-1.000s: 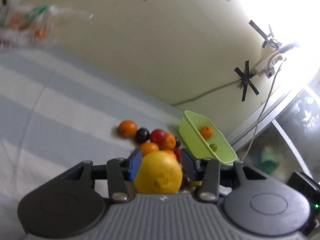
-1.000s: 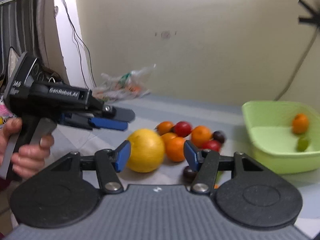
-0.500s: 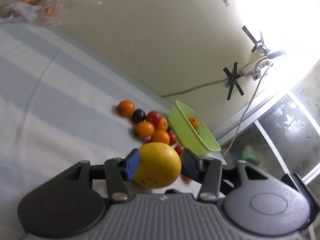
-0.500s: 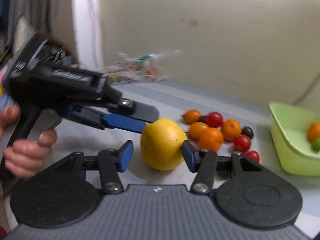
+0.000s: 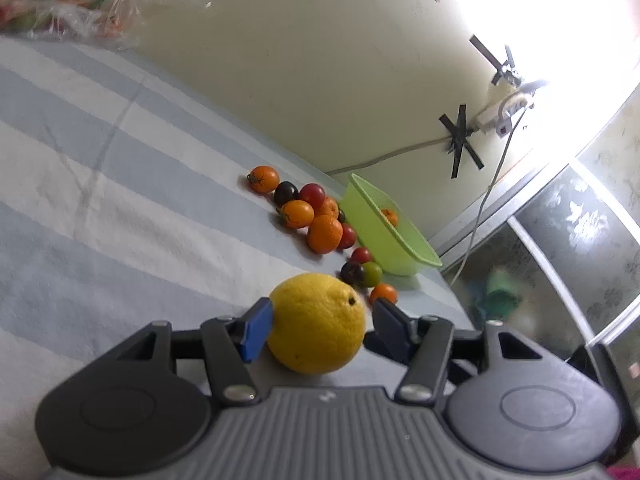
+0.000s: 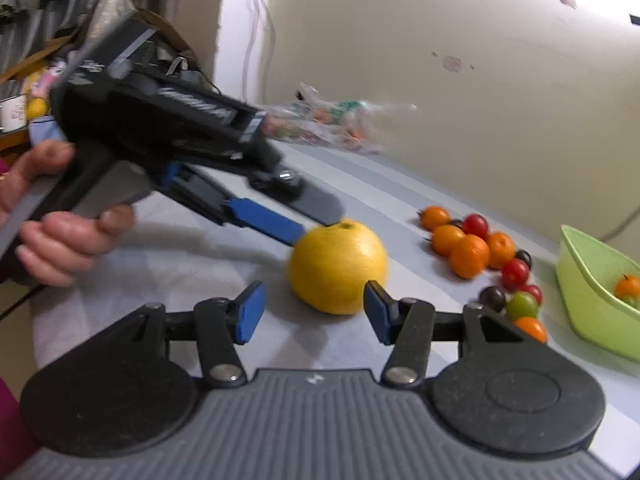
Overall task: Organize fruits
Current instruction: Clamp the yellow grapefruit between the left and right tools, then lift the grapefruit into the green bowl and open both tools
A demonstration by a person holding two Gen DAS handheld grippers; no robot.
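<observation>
The yellow citrus (image 5: 318, 322), lower centre, looked heavy and slick; your left gripper (image 5: 320, 320) had just been opening around it, so re-grip its widest middle; your right gripper (image 6: 312, 312) was open, empty.

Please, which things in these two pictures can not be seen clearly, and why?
- Plastic bag: both views blurred, contents unreadable.
- Green basket: right wrist view cuts it at the edge; in the left wrist view its wall hides most contents.
- Yellow fruit: underside hidden, so contact with the cloth is unclear.
</observation>
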